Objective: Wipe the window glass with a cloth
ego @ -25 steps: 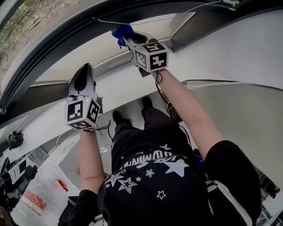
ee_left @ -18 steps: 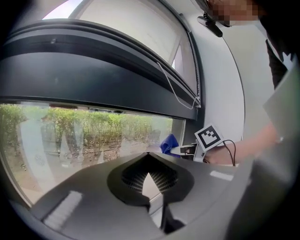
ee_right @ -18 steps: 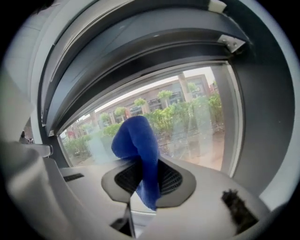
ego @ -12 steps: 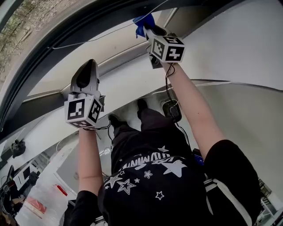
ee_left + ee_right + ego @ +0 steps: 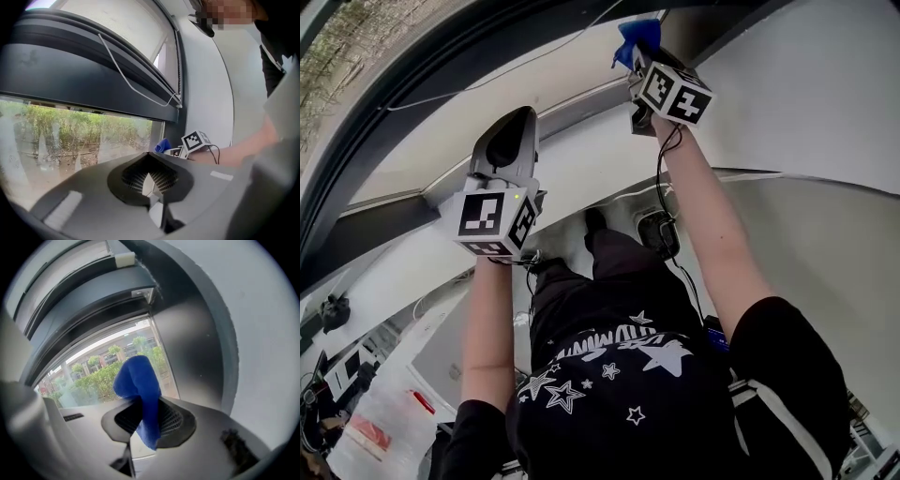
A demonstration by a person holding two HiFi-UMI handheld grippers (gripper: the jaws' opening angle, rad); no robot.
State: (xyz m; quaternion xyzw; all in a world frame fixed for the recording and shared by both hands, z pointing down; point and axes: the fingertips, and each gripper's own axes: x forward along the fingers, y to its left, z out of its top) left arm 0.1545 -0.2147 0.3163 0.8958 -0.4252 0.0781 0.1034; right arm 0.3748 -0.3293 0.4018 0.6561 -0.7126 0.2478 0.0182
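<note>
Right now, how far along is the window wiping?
Done: the blue cloth is clamped in the right gripper and raised to the window glass, beside the dark frame. In hand: I can't tell whether the cloth touches the glass. Left: the pane looks hazy in the left gripper view, so most of the wiping seems ahead. The left gripper is shut and empty.

The pale floor (image 5: 567, 236) bears a dark shoe (image 5: 594, 221), set near the foot of the white wall (image 5: 581, 173). Just beside the shoe lies a black device (image 5: 659, 234).
</note>
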